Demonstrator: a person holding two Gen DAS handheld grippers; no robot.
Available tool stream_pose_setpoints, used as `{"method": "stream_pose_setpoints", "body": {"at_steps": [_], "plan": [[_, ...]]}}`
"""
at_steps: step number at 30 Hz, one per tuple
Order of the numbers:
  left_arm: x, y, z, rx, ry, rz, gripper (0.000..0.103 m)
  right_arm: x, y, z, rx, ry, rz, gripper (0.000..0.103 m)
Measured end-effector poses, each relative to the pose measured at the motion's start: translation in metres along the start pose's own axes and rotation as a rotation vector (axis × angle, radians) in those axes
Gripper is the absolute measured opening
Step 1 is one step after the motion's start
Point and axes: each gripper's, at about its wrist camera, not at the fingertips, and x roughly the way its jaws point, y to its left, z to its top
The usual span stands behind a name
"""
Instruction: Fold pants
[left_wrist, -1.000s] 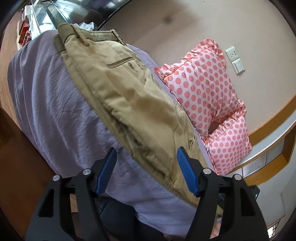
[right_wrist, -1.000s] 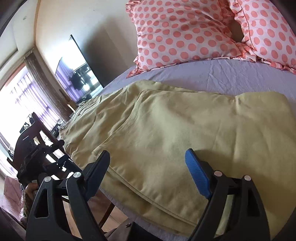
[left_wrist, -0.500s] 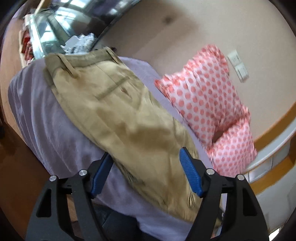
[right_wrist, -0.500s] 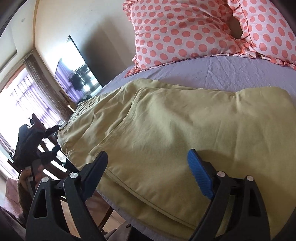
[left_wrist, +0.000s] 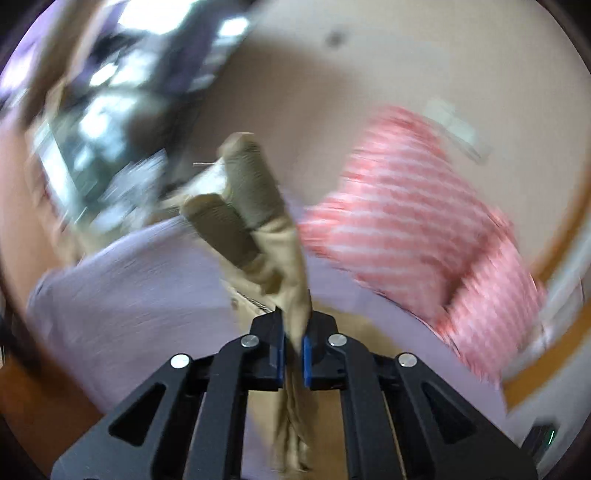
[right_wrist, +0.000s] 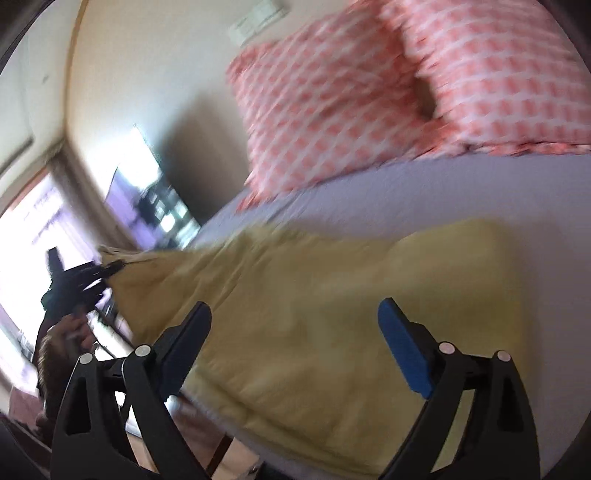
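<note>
**Khaki pants pinched and lifted at one end over the bed**

Khaki cloth fills the middle of the left wrist view: the left gripper (left_wrist: 293, 349) has its jaws closed tight on a gathered fold of the pants (left_wrist: 273, 240), with fabric bunched between the blue pads and hanging below them. Beyond the pinch the cloth rises off the lavender bed sheet (left_wrist: 140, 295), and two darker ribbed-looking bands of fabric stand up at its far end. Behind, toward the head of the bed, lie the pink-and-white pillows (left_wrist: 417, 236), heavily blurred, against a beige wall.

From the right wrist view, the right gripper (right_wrist: 295, 339) hovers with its jaws spread wide, holding nothing, over the near edge of the bed. The pants (right_wrist: 332, 302) lie under it across the bed sheet (right_wrist: 424, 188), along that near edge; their left end is drawn up into a taut point where the left gripper (right_wrist: 107, 271) holds it, off the bed's left side. Two pillows (right_wrist: 369, 99) rest at the head of the bed. A bright window and a dark screen show on the left, both smeared by blur.
</note>
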Motion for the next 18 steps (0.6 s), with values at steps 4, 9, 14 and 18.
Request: {"method": "stream_pose_setpoints", "body": {"at_steps": [4, 9, 14, 18], "plan": [[0.011, -0.134, -0.027, 0.323, 0.069, -0.236, 0.006, -0.049, -0.048, 0.014, 0.155, -0.145, -0.113, 0.096], [0.033, -0.257, -0.150, 0.735, 0.277, -0.494, 0.007, -0.090, -0.106, 0.010, 0.385, -0.213, -0.127, 0.097], [0.053, -0.282, -0.244, 0.948, 0.466, -0.511, 0.007, -0.081, -0.128, 0.005, 0.459, -0.124, -0.086, 0.097], [0.041, -0.264, -0.226, 0.884, 0.503, -0.580, 0.018, -0.058, -0.124, 0.007, 0.411, -0.032, -0.037, 0.088]]}}
